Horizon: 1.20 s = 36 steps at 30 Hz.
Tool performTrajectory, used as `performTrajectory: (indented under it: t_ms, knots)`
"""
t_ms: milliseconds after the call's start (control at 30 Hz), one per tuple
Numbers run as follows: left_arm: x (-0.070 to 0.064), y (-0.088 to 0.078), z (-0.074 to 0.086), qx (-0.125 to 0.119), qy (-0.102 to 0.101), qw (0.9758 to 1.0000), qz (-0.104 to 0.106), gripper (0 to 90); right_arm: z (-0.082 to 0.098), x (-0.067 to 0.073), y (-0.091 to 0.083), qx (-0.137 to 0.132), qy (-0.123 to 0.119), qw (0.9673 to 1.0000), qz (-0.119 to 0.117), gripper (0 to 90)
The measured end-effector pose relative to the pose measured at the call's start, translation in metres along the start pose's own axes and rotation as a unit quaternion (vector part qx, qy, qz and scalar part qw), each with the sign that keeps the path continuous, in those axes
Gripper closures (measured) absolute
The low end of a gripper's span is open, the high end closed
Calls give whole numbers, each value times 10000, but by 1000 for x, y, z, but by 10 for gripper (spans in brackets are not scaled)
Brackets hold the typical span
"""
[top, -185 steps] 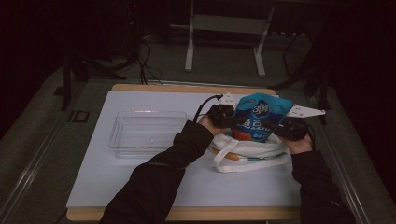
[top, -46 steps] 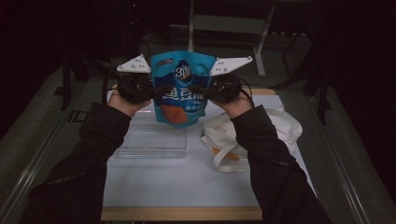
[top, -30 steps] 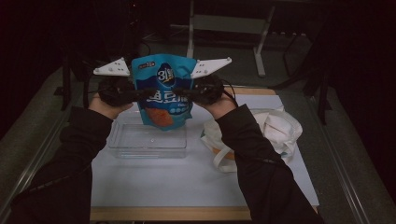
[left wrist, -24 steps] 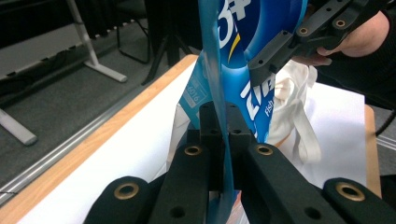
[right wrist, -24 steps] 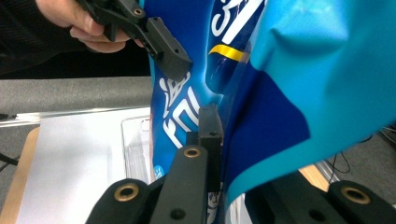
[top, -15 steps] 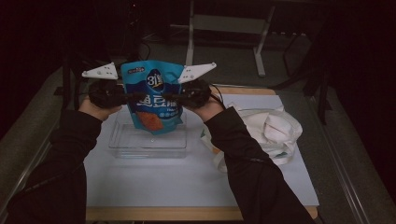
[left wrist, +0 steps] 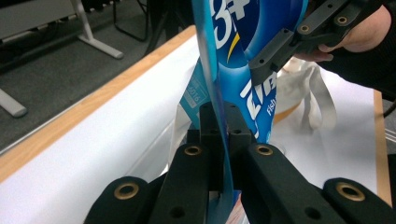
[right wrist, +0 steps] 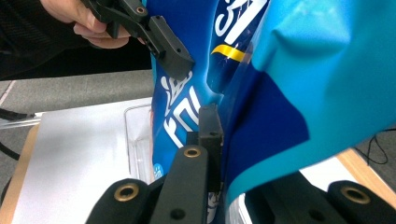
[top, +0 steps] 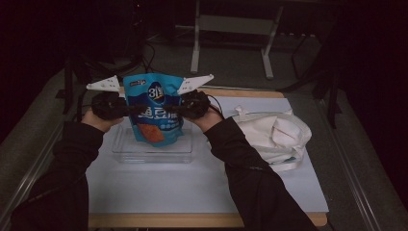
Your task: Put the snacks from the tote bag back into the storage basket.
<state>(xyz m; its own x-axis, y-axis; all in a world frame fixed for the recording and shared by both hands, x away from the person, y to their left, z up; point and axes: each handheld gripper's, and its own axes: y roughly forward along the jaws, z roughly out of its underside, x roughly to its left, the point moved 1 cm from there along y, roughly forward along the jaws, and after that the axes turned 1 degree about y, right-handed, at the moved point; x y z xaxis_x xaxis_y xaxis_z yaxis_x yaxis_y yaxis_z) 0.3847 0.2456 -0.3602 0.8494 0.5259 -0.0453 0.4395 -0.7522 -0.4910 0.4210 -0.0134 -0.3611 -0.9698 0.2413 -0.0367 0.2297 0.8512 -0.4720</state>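
Blue snack bag held over clear tray

While both grippers clamp its side edges, the blue snack bag (top: 155, 113) hangs upright above the clear tray (top: 153, 153): left gripper (top: 126, 108) at 9 o'clock, right gripper (top: 179, 108) at 3 o'clock, white tote (top: 274, 137) farther toward 3 o'clock

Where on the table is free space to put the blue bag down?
The white mat is bare along its near edge, in front of the clear tray, and in the strip between the tray and the white tote bag. The far right is crowded by the tote bag.
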Motion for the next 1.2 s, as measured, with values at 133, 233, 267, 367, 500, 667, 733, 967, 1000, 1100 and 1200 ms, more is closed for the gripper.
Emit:
performTrajectory:
  t_ms: [133,233,267,367,500,667,733,967,1000,1100,1200]
  knots:
    - [-1,-1,9,65,-36,10000,45,900,5,4,6,16,61,10000,-74,885]
    - [-1,-1,14,74,-70,9999,73,899,9,6,10,33,91,9999,-128,885]
    - [-1,-2,16,81,-81,9999,83,900,10,6,11,45,105,9998,-140,885]
    - [1,-1,22,105,-143,9998,124,899,13,8,16,67,141,9997,-174,885]
    - [1,-1,26,143,-162,9997,151,899,17,10,20,102,165,9996,-204,884]
    - [2,3,36,176,-242,9994,178,899,25,12,26,144,222,9994,-218,885]
    - [2,4,39,173,-251,9993,194,899,27,12,27,151,241,9993,-228,885]
    - [3,6,50,143,-319,9991,233,898,34,14,33,163,255,9993,-233,884]
    - [3,6,51,154,-326,9991,231,898,35,14,34,160,270,9992,-245,884]
    - [4,9,53,188,-341,9990,232,898,38,14,36,176,301,9991,-251,884]
    - [5,11,57,205,-348,9988,260,898,42,14,37,191,332,9990,-249,884]
